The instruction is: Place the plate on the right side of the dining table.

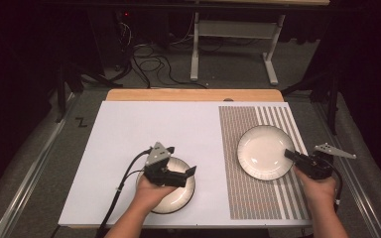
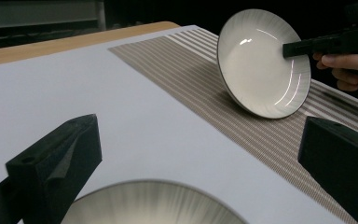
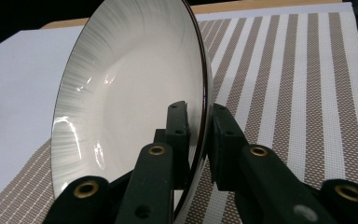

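The right plate [image 1: 263, 150], tilted on the striped mat [image 1: 258, 198], has its near-right rim pinched in the right gripper's [image 1: 290, 154] jaws. The left gripper [image 1: 188, 172], jaws wide, hovers over the left plate [image 1: 186, 191] on the white tabletop [image 1: 144, 129].
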The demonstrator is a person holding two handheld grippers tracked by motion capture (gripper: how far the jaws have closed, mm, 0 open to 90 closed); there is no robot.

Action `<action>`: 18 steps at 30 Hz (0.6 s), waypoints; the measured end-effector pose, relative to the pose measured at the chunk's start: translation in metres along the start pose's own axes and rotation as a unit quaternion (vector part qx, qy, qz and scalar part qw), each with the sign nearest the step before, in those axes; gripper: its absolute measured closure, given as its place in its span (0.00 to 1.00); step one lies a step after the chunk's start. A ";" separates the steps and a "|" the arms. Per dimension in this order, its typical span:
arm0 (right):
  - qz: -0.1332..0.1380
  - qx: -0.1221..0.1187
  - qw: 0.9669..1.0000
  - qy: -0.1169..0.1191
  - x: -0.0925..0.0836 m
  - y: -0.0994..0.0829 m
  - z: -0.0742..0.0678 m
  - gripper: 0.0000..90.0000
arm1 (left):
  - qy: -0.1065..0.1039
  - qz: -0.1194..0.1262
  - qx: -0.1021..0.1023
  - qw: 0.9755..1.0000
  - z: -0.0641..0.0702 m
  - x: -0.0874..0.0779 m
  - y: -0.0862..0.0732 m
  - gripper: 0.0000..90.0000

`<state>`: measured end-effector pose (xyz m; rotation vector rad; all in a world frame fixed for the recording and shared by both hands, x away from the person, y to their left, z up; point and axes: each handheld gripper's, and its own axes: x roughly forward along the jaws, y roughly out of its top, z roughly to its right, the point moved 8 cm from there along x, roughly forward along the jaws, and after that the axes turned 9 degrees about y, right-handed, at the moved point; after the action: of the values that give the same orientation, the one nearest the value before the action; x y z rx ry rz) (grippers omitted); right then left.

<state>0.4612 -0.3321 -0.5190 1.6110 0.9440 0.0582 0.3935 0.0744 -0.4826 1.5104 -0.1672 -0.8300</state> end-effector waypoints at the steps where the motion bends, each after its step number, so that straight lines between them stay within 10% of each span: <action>1: -0.002 0.000 1.000 -0.003 0.001 0.000 0.001 0.90 | 0.007 0.000 0.005 1.000 -0.005 -0.007 -0.002 0.00; 10: -0.016 0.015 1.000 -0.021 0.004 -0.004 0.008 0.88 | 0.035 0.013 -0.010 0.999 -0.045 -0.061 -0.013 0.00; 18: -0.023 0.019 0.999 -0.033 0.005 -0.005 0.011 0.86 | 0.040 0.021 -0.046 0.998 -0.063 -0.073 -0.029 0.00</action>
<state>0.4675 -0.3380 -0.5290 1.6162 0.9371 -0.0450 0.3668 0.1714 -0.4873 1.4460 -0.1003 -0.7333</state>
